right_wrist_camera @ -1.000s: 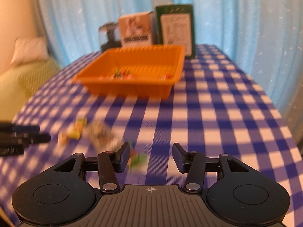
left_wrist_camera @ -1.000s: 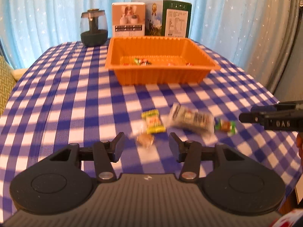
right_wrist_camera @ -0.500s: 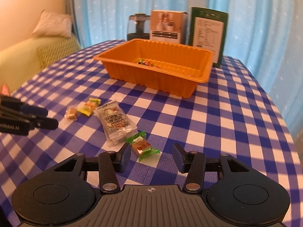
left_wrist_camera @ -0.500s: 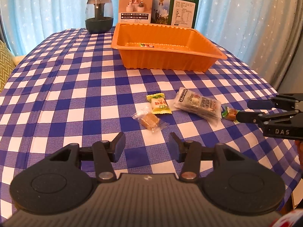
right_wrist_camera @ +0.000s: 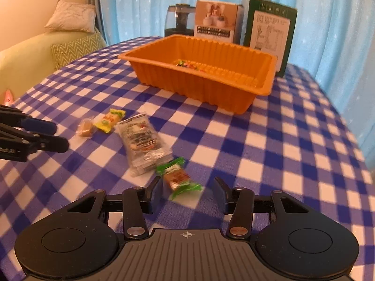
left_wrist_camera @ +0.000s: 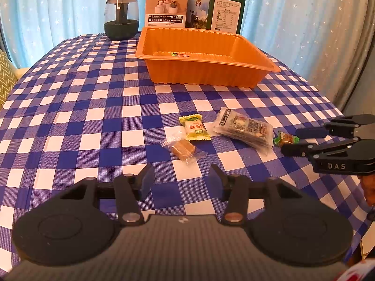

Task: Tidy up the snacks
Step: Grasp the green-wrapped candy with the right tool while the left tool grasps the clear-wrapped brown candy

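An orange tray (left_wrist_camera: 206, 75) (right_wrist_camera: 199, 86) stands at the far side of the checked table with a few small sweets in it. In front of it lie a clear-wrapped brown candy (left_wrist_camera: 184, 149) (right_wrist_camera: 85, 127), a yellow-green candy (left_wrist_camera: 194, 127) (right_wrist_camera: 109, 120), a clear snack packet (left_wrist_camera: 243, 130) (right_wrist_camera: 143, 140) and a green-wrapped brown candy (left_wrist_camera: 284, 138) (right_wrist_camera: 178, 178). My left gripper (left_wrist_camera: 181, 172) (right_wrist_camera: 59, 137) is open just short of the clear-wrapped candy. My right gripper (right_wrist_camera: 187, 187) (left_wrist_camera: 291, 141) is closing, with the green-wrapped candy's near end between its fingers; the pads are not pressing on it.
Behind the tray stand a dark glass jar (left_wrist_camera: 121, 17), a white box (left_wrist_camera: 166, 8) and a green box (left_wrist_camera: 218, 9), with blue curtains beyond. A green sofa with a cushion (right_wrist_camera: 70, 16) sits left of the table. The table's edge drops off at the right.
My right gripper has come down closer to the green-wrapped candy and its jaws have narrowed around it. The left gripper has stayed near the clear-wrapped candy.
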`<state>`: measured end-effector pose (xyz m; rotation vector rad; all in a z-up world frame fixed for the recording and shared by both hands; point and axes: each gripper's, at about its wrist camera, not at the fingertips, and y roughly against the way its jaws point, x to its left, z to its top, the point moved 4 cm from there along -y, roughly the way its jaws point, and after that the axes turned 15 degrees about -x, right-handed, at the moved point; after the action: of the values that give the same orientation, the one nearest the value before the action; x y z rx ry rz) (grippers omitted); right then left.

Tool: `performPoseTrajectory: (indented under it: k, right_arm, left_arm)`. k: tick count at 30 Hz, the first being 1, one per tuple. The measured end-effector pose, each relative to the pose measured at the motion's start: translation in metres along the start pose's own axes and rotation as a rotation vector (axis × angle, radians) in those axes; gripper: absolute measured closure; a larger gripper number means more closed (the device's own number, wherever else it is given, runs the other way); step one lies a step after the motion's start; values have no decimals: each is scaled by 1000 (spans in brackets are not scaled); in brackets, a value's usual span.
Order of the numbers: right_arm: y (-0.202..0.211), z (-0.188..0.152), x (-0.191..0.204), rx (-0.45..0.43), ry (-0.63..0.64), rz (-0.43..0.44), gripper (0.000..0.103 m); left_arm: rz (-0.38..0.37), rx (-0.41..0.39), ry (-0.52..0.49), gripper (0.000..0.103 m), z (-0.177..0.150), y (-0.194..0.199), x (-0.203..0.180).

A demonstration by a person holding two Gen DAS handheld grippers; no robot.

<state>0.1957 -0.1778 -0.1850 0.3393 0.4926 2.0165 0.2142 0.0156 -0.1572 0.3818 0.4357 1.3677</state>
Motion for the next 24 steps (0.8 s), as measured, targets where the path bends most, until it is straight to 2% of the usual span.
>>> performPoseTrajectory:
  k: [3,8,14,15,18,24]
  right_arm:
    - [3,4,-1,-6,-77,40,67]
    - [2,8,1,-22,-47,20,67]
    - [-10,5,11,-15,65,20,67]
    - [-11,4,10,-19,53,19,67]
    - [-13,5,7,-12,4,20,79]
    - [-8,4,9,-1,-10,8,79]
  left_arm:
    - [-1,-2,2,55,1,0,0]
    - [-4,1,1,55,0,-1,-1]
    - [-2,3,3,55,0,-1,-2]
    - [-1,5,4,55,0,-2,-2]
    - [5,7,11,55,0,-3,-1]
    - [3,3,14,55,1,-5,-3]
